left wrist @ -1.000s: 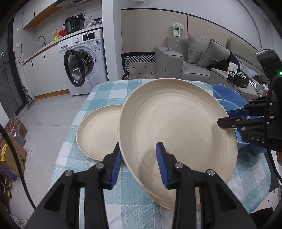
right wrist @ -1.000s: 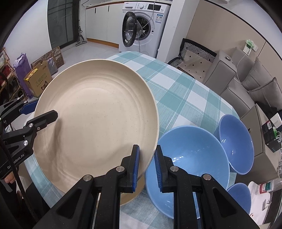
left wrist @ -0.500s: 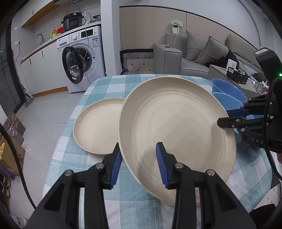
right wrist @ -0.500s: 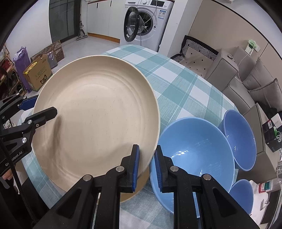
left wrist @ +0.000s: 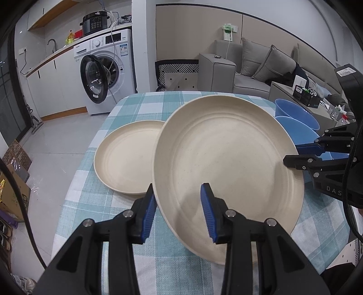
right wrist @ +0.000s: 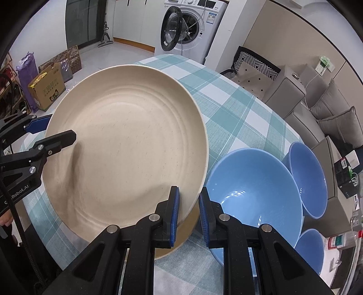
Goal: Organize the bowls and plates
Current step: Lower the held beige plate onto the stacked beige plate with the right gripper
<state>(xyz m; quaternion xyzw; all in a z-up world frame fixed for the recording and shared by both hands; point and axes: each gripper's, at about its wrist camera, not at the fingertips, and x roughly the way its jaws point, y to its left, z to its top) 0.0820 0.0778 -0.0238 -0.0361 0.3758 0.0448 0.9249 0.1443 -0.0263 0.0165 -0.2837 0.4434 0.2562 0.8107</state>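
Both claws pinch opposite rims of one beige plate (left wrist: pixel 226 163), raised and tilted above the checked desk (left wrist: pixel 145 106). The left claw (left wrist: pixel 179 211) stands partly closed on its edge; the right claw (right wrist: pixel 188 213) is clamped narrowly, beside a blue bowl (right wrist: pixel 254 188).

I'm working in a lived-in home, an open room where kitchen and lounge run together. A front-loading washing machine (left wrist: pixel 106 70) with its door open stands under a white counter with a tap (left wrist: pixel 51 43) and a black cooker (left wrist: pixel 95 21). To the right sits a grey sofa (left wrist: pixel 256 68) with cushions. The table (left wrist: pixel 145 106) wears a teal checked cloth. In the right wrist view, cardboard boxes (right wrist: pixel 46 89) and bags sit on the pale tiled floor.
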